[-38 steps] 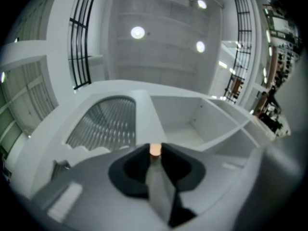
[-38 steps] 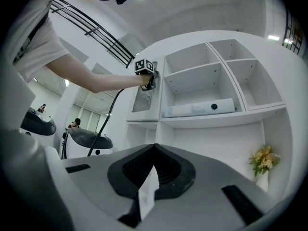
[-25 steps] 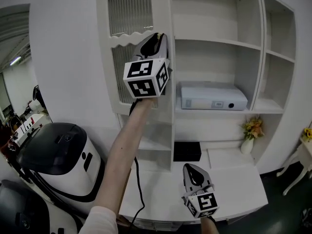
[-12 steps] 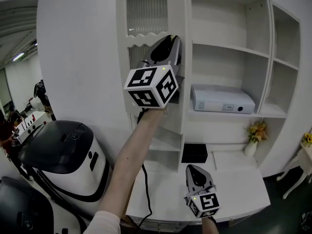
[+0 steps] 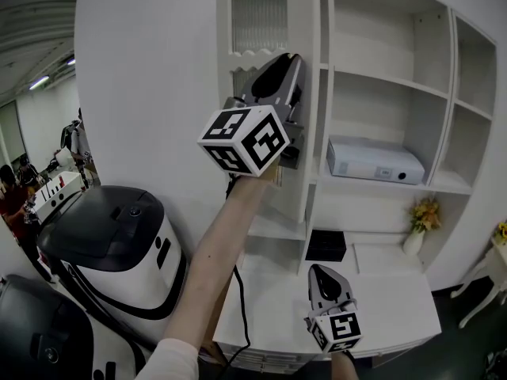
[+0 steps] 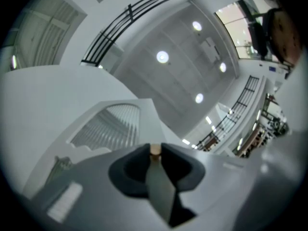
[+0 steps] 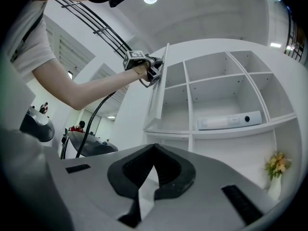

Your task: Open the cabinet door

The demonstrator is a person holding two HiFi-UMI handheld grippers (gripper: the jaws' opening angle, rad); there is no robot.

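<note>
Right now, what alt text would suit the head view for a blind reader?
A person's left gripper is clamped on a white cabinet door, swung partly open from shelves holding a pale box and flowers. The right gripper hovers low.

The white cabinet door (image 5: 302,18), with a ribbed glass pane (image 5: 257,10) in its scalloped upper panel, stood upright and swung well open, nearly edge-on in the head view.

Cabinet door (image 5: 265,14) ajar beside shelves; white box (image 5: 374,161) occupies middle shelf.
</note>
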